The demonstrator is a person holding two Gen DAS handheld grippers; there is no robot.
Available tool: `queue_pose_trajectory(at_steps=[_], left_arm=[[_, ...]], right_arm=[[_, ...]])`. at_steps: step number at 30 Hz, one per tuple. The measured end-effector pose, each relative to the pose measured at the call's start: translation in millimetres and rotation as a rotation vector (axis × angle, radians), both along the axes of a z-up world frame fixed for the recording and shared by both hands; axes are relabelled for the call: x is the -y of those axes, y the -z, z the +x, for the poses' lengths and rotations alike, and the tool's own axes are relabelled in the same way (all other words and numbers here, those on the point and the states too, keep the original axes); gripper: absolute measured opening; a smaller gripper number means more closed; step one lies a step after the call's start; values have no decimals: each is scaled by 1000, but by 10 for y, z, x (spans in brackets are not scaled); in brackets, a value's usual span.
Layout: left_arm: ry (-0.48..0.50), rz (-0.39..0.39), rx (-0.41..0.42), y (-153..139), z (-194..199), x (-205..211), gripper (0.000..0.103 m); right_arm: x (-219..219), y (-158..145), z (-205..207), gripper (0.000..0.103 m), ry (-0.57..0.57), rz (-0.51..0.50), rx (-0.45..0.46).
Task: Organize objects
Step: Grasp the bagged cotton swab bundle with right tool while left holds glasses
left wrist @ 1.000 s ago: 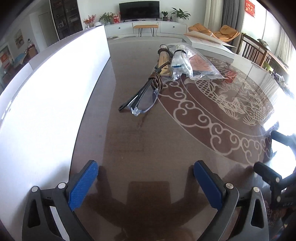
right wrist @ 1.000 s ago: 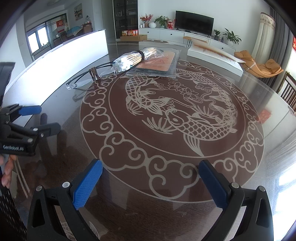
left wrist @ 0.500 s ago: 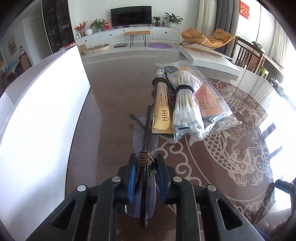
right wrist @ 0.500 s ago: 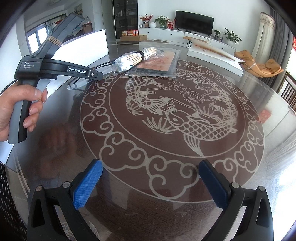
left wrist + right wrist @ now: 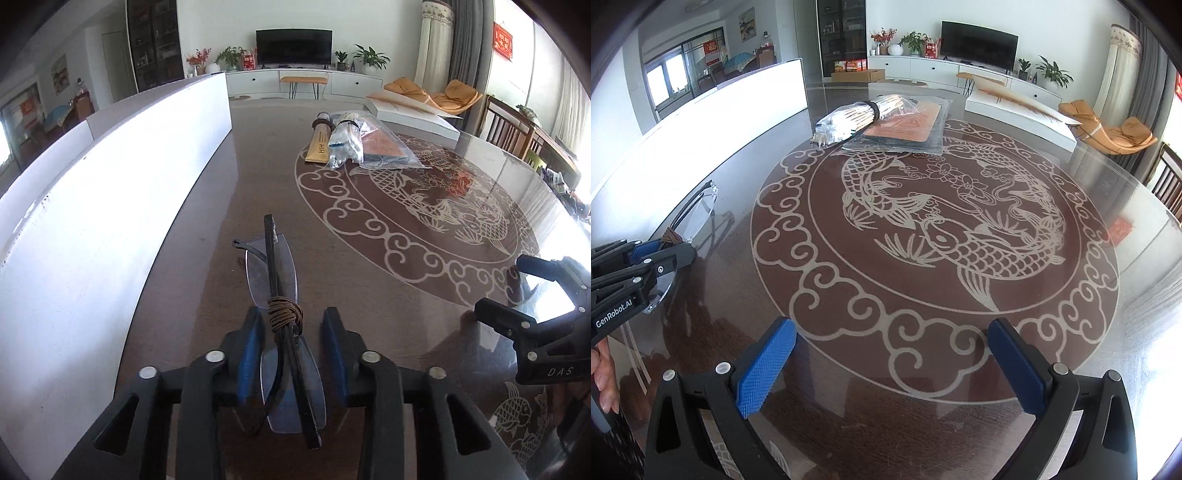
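Observation:
A pair of rimless glasses (image 5: 275, 280) with black arms bound by a brown cord (image 5: 283, 314) lies on the glass table near its left side. My left gripper (image 5: 291, 332) is open, its blue pads on either side of the glasses without touching them. The glasses (image 5: 698, 206) and the left gripper (image 5: 661, 254) also show at the left of the right wrist view. My right gripper (image 5: 892, 350) is open and empty above the table's near edge. A gold tube (image 5: 320, 147) and a bag of cotton swabs (image 5: 345, 142) lie at the far side.
A clear bag with an orange card (image 5: 905, 127) lies beside the swabs (image 5: 849, 120). A white board (image 5: 110, 177) stands along the table's left side. The round table (image 5: 942, 229) bears a fish pattern. A white box (image 5: 1019, 110) sits at the back right.
My left gripper carried the glasses back from beside the gold tube to the table's near left, then opened around them. The right gripper has not moved.

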State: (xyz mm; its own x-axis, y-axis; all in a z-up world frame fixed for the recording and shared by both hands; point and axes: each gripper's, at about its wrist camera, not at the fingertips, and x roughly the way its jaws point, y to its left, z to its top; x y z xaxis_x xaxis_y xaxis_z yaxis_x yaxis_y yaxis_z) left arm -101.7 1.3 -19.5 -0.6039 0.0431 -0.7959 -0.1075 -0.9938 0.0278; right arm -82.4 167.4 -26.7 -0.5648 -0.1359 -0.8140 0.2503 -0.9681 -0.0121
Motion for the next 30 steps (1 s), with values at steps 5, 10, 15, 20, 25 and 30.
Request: queue_pose_trajectory(at_steps=[5,10,15,20,25,30], left_arm=[[-37,27,11,53,-17,110,87],[-27,20,10,64,-19,96,90],[-27,22,11,63,-18,99,92],[-28,22,11,62,-16,97,92],[-28,22,11,62,-16,96,92],[-28,24,11,61,-12,96,92]], right_arm=[[0,2,1,103,0,-1,0],[84,-144,-338,103,-36,-32,62],[550,-570,-1245,102,-25,-61,2],[916,-472,-2094,91,77,-95,102],[998,-289,-2194,46,104,-86,167],[913,-310,-1769,32,-2,-84,134]])
